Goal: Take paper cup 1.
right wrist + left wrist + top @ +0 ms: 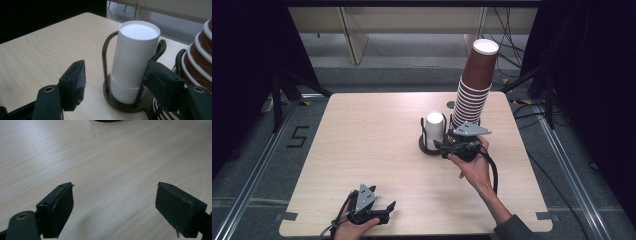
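Right gripper [443,144]: jaws spread wide, holding nothing, aimed at the white cup stack [133,60]; one jaw sits just beside the stack's right wall, the other well clear on the left.
White cup stack: upside-down cups nested in a dark wire cup holder [107,62], right of the tabletop's middle, toward the far edge.
Brown cup stack [474,85]: tall, leaning, upside-down, just beside the holder on its right, near the far right corner.
Left gripper [379,212]: jaws wide, empty, low over the near edge of the wooden tabletop [362,140], well apart from the cups.
Risk, wire: closing here could pinch a holder upright with the cup, so the holder drags or tips.
Risk, nesting: a low grip may lift several cups at once.
Risk, neighbour: the right jaw or hand may brush the leaning brown stack and topple it.
Risk, crush: thin paper wall may buckle under a hard squeeze.
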Action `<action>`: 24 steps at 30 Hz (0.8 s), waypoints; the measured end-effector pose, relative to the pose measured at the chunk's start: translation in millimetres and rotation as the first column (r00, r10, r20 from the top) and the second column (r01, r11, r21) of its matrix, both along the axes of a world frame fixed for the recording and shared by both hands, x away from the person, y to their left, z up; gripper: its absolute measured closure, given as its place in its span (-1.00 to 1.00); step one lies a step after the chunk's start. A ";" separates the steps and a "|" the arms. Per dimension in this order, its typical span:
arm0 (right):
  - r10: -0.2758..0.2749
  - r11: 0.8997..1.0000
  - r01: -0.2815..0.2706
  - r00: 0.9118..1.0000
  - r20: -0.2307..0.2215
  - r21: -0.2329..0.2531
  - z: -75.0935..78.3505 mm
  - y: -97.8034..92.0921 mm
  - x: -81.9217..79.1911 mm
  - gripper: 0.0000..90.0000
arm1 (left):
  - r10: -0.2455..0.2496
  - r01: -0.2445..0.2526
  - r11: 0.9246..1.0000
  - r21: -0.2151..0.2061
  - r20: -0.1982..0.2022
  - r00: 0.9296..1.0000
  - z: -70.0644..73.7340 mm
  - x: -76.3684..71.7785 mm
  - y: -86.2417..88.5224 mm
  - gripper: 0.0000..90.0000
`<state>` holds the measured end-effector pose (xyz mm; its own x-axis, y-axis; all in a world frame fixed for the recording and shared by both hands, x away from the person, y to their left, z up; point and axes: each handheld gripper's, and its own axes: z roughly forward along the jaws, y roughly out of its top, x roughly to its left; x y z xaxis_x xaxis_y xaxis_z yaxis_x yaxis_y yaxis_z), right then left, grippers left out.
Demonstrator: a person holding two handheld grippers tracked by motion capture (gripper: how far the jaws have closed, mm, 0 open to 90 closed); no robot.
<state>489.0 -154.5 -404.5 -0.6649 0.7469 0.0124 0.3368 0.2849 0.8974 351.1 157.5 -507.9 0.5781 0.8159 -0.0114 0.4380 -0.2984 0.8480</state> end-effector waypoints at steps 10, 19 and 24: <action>-0.046 0.999 0.046 0.999 0.017 -0.014 8.2 17.4 21.2 -0.22 | -0.005 0.005 1.000 -0.002 -0.002 1.000 0.0 -0.2 -0.6 -0.67; -0.097 0.995 0.097 0.995 0.008 -0.022 12.3 28.6 36.2 -0.25 | -0.007 0.007 1.000 -0.004 -0.002 1.000 1.2 -1.0 0.1 -0.67; -0.121 0.992 0.122 0.992 0.023 -0.038 14.0 31.7 44.1 -0.29 | -0.008 0.008 1.000 -0.001 -0.004 1.000 1.1 -0.8 0.1 -0.67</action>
<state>533.1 -122.9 -390.5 -0.5693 0.8215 -0.0314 0.3523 0.2783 0.8935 350.2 157.7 -506.9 0.5849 0.8110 -0.0141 0.4384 -0.3015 0.8467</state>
